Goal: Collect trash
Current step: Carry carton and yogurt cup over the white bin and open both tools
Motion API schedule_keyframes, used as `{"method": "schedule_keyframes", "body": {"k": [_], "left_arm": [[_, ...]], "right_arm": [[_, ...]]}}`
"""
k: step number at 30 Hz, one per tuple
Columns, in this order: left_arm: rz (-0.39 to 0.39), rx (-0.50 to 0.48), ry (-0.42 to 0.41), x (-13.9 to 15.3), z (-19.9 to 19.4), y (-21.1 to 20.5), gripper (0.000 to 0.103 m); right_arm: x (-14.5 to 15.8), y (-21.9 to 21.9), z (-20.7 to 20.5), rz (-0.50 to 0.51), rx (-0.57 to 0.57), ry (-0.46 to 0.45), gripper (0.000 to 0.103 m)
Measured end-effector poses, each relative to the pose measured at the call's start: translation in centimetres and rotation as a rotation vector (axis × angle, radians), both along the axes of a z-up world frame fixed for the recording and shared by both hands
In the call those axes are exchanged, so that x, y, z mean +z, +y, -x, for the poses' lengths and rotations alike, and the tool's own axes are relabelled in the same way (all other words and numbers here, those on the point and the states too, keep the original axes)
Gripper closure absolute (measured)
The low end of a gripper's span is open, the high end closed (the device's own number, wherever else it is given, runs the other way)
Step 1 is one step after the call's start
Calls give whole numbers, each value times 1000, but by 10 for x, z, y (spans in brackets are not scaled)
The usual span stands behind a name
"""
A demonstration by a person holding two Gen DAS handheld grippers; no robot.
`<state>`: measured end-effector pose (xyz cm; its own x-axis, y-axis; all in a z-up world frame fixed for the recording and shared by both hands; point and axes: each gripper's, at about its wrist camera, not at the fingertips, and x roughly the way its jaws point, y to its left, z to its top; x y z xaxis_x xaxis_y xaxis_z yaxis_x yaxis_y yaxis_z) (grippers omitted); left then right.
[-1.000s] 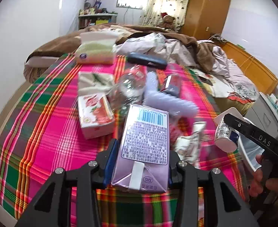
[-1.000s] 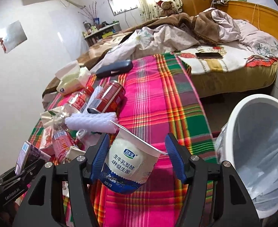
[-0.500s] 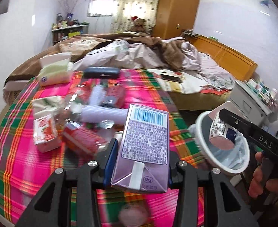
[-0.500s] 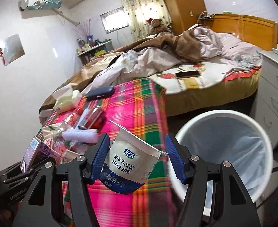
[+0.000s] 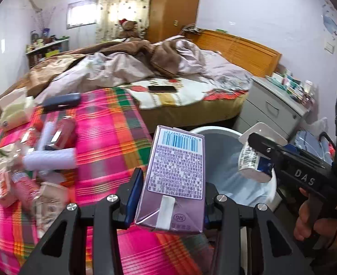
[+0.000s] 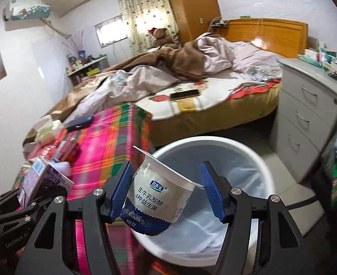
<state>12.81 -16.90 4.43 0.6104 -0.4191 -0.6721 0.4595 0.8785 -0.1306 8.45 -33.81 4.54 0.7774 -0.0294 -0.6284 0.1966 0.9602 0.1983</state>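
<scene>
- The left gripper (image 5: 171, 202), at the bottom centre of its frame, is clamped on a purple rectangular drink carton (image 5: 176, 178) with a barcode on top.
- The right gripper (image 6: 166, 193) has its blue pads spread; the white-and-blue plastic yogurt cup (image 6: 158, 194) touches the left pad only, tilted.
- A round white trash bin with a pale liner (image 6: 244, 160) sits at lower right, under the cup.
- Remaining litter lies on the pink plaid cloth (image 5: 108, 128) at left.

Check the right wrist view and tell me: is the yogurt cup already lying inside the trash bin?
No. The yogurt cup hangs between the right hand-held gripper's fingers, above the trash bin.
</scene>
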Motion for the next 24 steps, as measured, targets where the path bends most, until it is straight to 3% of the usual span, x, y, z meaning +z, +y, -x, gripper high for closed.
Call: {"method": "schedule_keyframes", "body": {"k": [10, 19, 20, 23, 24], "left_arm": [[-14, -118, 59, -17, 1, -69, 58], [-20, -153, 103, -32, -5, -94, 58], [-20, -156, 108, -34, -6, -95, 57], [-21, -143, 112, -37, -8, -97, 35], [-15, -141, 114, -37, -8, -96, 35]], "right_arm": [[-28, -45, -3, 37, -80, 99, 40], [-48, -70, -7, 27, -99, 181, 40], [-50, -71, -8, 19, -96, 189, 39], [-53, -74, -9, 5, -83, 201, 39], [-54, -74, -9, 5, -81, 207, 39]]}}
